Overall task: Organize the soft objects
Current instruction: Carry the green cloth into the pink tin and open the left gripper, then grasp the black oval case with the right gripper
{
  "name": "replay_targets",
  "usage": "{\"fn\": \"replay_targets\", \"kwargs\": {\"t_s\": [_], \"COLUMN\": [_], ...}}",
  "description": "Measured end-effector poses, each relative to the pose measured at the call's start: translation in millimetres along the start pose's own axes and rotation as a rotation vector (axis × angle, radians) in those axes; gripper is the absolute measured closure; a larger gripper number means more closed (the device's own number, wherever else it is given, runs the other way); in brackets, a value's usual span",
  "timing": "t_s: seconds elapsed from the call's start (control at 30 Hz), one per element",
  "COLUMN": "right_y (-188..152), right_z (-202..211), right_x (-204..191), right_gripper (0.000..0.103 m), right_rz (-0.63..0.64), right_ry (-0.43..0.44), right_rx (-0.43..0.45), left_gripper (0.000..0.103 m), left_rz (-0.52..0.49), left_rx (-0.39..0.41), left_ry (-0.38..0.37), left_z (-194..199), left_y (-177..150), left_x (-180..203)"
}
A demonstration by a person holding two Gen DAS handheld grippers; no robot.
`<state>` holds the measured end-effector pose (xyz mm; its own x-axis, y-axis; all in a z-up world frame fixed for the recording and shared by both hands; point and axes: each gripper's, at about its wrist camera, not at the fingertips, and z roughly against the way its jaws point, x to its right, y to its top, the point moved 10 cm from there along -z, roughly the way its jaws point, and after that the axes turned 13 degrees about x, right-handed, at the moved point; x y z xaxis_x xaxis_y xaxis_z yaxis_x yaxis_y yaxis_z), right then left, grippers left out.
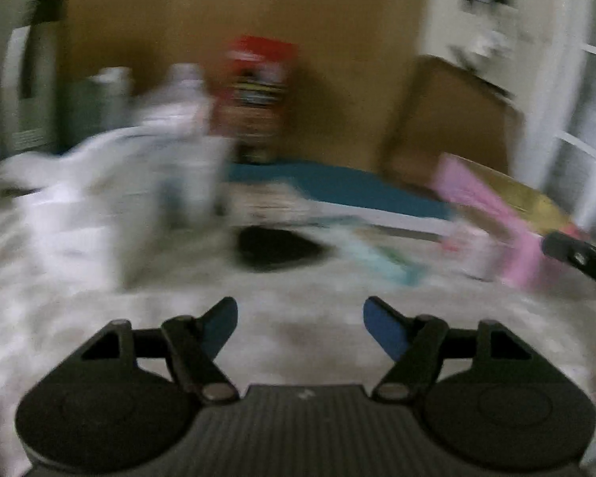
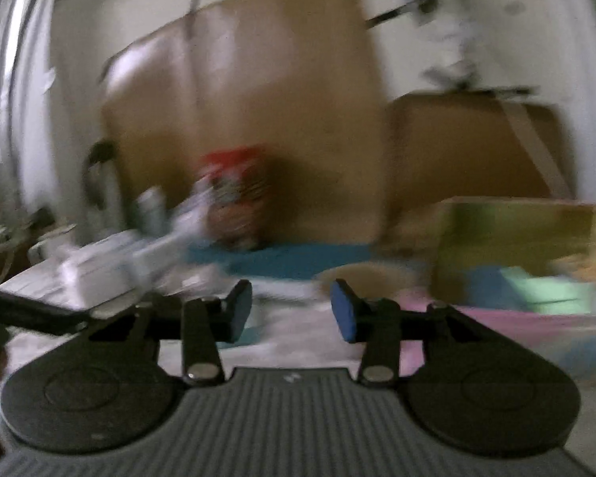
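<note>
Both views are blurred by motion. My left gripper (image 1: 300, 318) is open and empty above a pale patterned bed surface (image 1: 298, 290). A dark soft object (image 1: 276, 248) lies ahead of it. White crumpled cloth (image 1: 99, 198) lies to the left. My right gripper (image 2: 292, 306) is open and empty over the same surface. A pink flat item (image 2: 496, 318) lies to its right, and it also shows in the left wrist view (image 1: 492, 214).
A red-topped bag (image 1: 258, 95) stands at the back against brown cardboard (image 1: 238, 20). A teal pad (image 1: 337, 187) lies in front of it. A yellow-green box (image 2: 516, 238) stands at the right. White bottles (image 2: 151, 202) stand at the left.
</note>
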<state>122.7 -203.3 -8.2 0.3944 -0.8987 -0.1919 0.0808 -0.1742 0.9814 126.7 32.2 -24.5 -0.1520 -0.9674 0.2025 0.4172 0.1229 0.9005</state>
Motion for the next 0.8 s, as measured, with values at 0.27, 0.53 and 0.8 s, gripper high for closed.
{"fn": "replay_targets", "kwargs": {"t_s": [0.27,0.53,0.8], "right_y": [-46.1,-79.5,-81.1], "right_z": [-100.9,-172.9,-110.5], "right_x": [-99.5,-120.3,-115.2], "right_gripper": [0.044,0.041,0.063], "right_rz": [0.131,0.181,0.175], "right_ry": [0.260,0.334,0.273], "right_rx": [-0.224,-0.381,-0.377], "left_gripper": [0.038,0.035,0.035], "left_rz": [0.126,0.142,0.166], "left_rx": [0.046,0.056,0.060], "left_ry": [0.101,0.083,0.071], "left_z": [-0.4,-0.4,-1.5], "left_y": [-5.0,-6.3,-8.4], "left_x": [-78.0,-74.1,-75.6]}}
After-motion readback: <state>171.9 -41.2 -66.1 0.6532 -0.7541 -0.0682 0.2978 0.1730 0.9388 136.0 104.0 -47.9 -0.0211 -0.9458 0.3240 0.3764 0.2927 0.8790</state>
